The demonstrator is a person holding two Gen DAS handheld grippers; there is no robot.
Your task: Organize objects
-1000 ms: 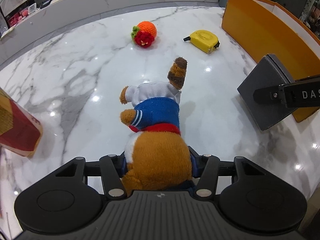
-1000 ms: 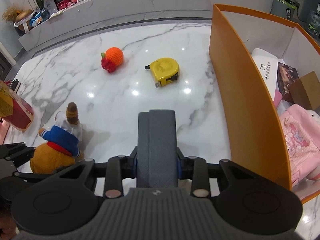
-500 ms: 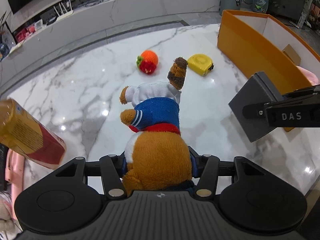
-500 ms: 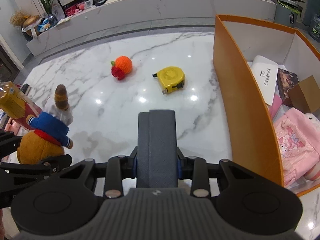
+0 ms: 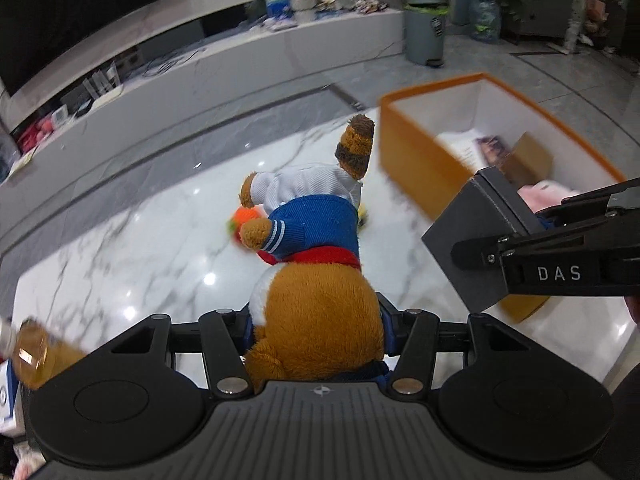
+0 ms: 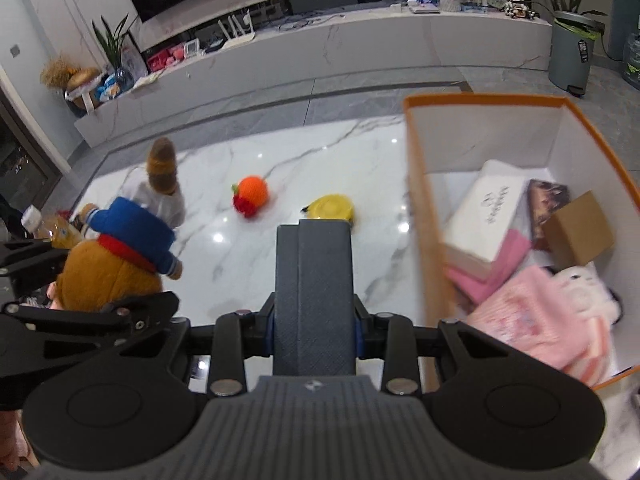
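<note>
The left gripper (image 5: 316,316) is clamped on a plush bear (image 5: 316,280) held clear of the marble floor (image 6: 340,152), and the right gripper (image 6: 314,276) pinches a grey flat case (image 6: 314,292). The orange box (image 6: 420,208) at two o'clock already holds several items. By my reading, both held things, plus the knitted orange (image 6: 252,196) at eleven o'clock and the yellow tape measure (image 6: 334,208) at twelve, remain to go in.

Plush fox (image 5: 316,304), brown, in blue-and-white outfit with red scarf: clamped head-first, striped tail up. Flat grey case (image 6: 314,296): gripped on edge. Knitted orange toy (image 6: 251,194) and yellow tape measure (image 6: 330,208) lie on marble floor beside orange storage box (image 6: 420,216)
</note>
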